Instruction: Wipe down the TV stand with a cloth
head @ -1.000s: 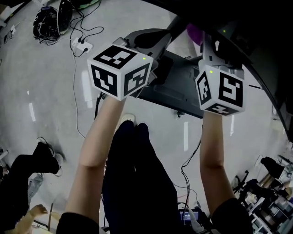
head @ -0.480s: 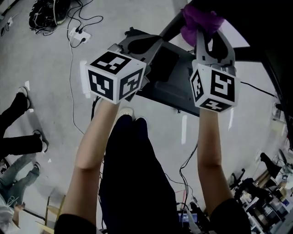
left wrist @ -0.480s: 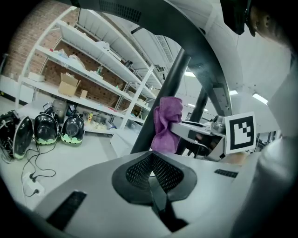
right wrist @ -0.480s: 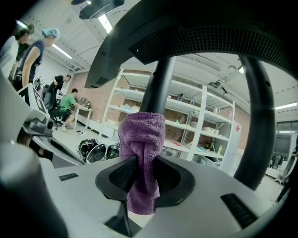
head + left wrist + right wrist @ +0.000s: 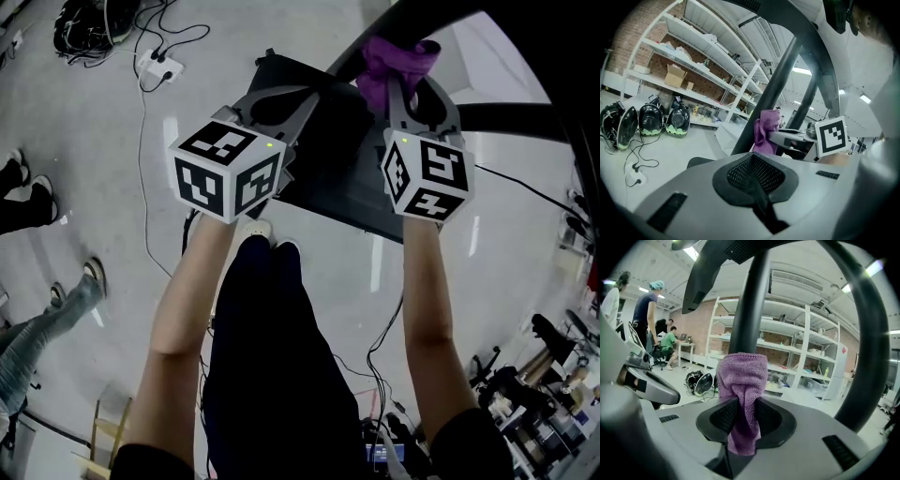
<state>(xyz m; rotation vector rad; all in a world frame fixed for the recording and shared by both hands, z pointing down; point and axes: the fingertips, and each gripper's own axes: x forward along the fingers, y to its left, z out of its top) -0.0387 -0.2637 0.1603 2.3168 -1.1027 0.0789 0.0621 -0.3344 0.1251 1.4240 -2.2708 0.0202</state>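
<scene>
The TV stand's black base point(image 5: 349, 183) lies on the grey floor below my hands, and its dark curved post point(image 5: 409, 19) rises past the right side. My right gripper point(image 5: 405, 77) is shut on a purple cloth point(image 5: 392, 58), which bunches up out of the jaws close to the post. In the right gripper view the cloth point(image 5: 742, 394) hangs pinched between the pads, right in front of the black post point(image 5: 751, 301). My left gripper point(image 5: 281, 98) sits level with it over the base, shut with nothing in it. The left gripper view shows the cloth point(image 5: 767, 130) off to the right.
A power strip with cables point(image 5: 156, 64) and dark helmets point(image 5: 82, 26) lie on the floor at far left. Bystanders' feet point(image 5: 28, 192) show at the left edge. White shelving point(image 5: 693, 70) lines the wall, and people point(image 5: 669, 341) are at a desk.
Both grippers have moved forward over the stand base, and the right one has lifted the purple cloth into full view by the post. The bystanders' legs at left have shifted.
</scene>
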